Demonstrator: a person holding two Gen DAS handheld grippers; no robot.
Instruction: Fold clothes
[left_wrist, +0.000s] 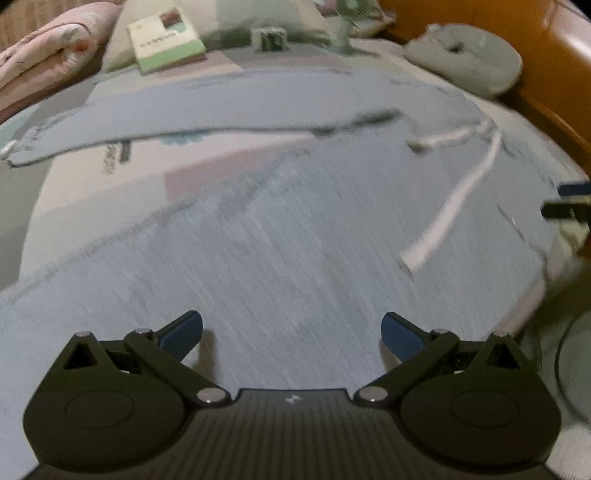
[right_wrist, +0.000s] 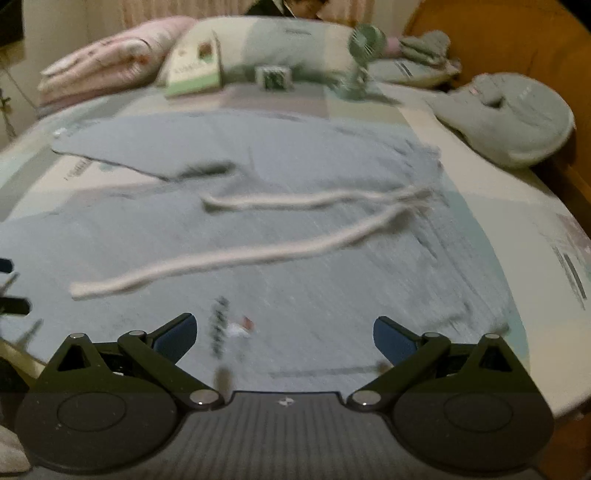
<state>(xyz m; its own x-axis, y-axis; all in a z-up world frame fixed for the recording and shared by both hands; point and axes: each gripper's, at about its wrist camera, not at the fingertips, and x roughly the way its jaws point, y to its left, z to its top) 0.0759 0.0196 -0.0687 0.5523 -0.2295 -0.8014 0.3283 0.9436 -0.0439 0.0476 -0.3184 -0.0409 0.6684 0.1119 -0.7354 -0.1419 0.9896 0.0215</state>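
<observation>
A pair of light blue-grey sweatpants lies spread flat on the bed, and it also shows in the right wrist view. Its two white drawstrings trail across the cloth from the waistband; one drawstring shows in the left wrist view. My left gripper is open and empty, low over the near pant leg. My right gripper is open and empty over the waist part, near a small label. The right gripper's tips show at the left view's right edge. Both views are motion-blurred.
A patchwork bedsheet covers the bed. At the far end lie a pink folded quilt, a pillow with a green-edged book, a small box and a small green fan. A grey round cushion sits by the wooden bed frame.
</observation>
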